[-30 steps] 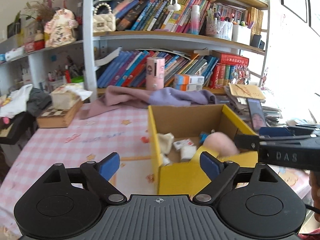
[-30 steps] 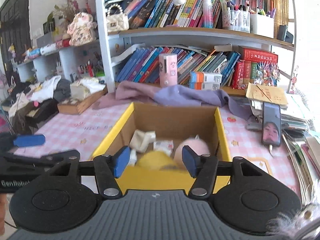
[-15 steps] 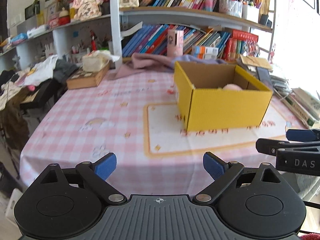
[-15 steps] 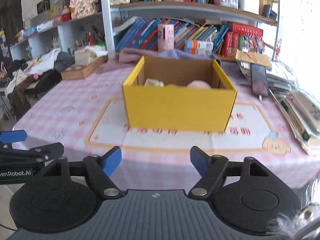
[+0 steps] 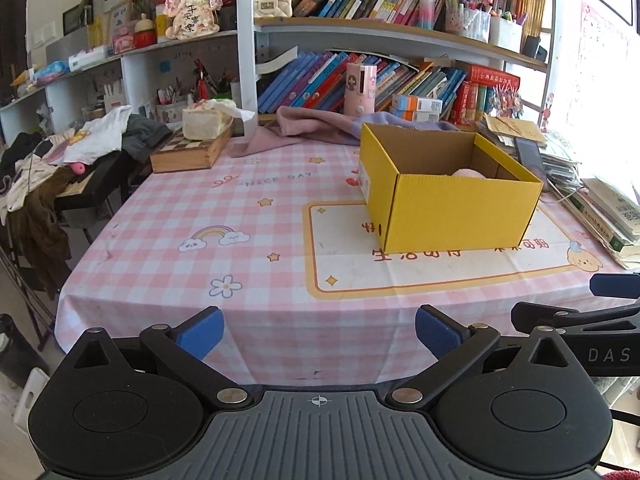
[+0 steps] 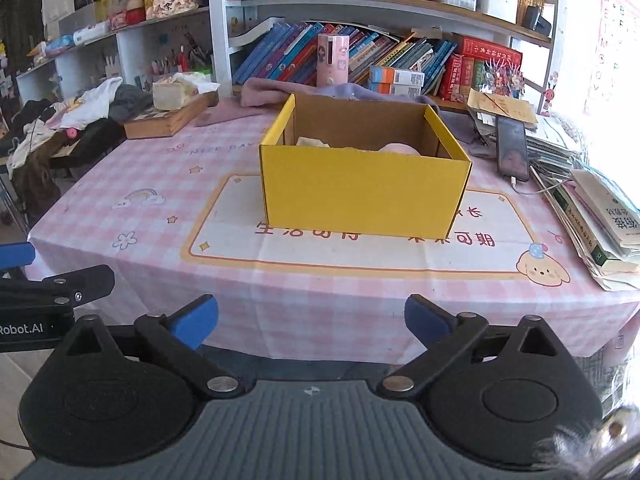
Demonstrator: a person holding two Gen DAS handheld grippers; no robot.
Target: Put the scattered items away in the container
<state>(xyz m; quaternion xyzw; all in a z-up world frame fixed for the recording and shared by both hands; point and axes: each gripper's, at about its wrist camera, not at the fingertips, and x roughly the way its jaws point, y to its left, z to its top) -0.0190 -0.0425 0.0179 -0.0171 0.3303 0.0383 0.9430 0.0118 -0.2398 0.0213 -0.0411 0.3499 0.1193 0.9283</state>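
Observation:
A yellow cardboard box [image 5: 452, 216] stands on the pink checked tablecloth [image 5: 240, 216]; it also shows in the right wrist view [image 6: 360, 192]. A pink round item [image 6: 400, 148] and a pale item [image 6: 312, 142] peek above its rim; the rest of its contents are hidden. My left gripper [image 5: 318, 330] is open and empty, held off the table's front edge. My right gripper [image 6: 312, 320] is open and empty, also off the front edge, and shows at the right of the left wrist view [image 5: 576, 312].
A wooden chessboard box [image 5: 188, 154] with a tissue pack sits at the back left. Pink and purple cloth [image 5: 320, 126] lies behind the yellow box. A phone [image 6: 512, 148] and stacked books [image 6: 600, 220] line the right side. Bookshelves stand behind.
Both grippers have pulled back from above the box to beyond the table's front edge and stayed open. The box has not moved.

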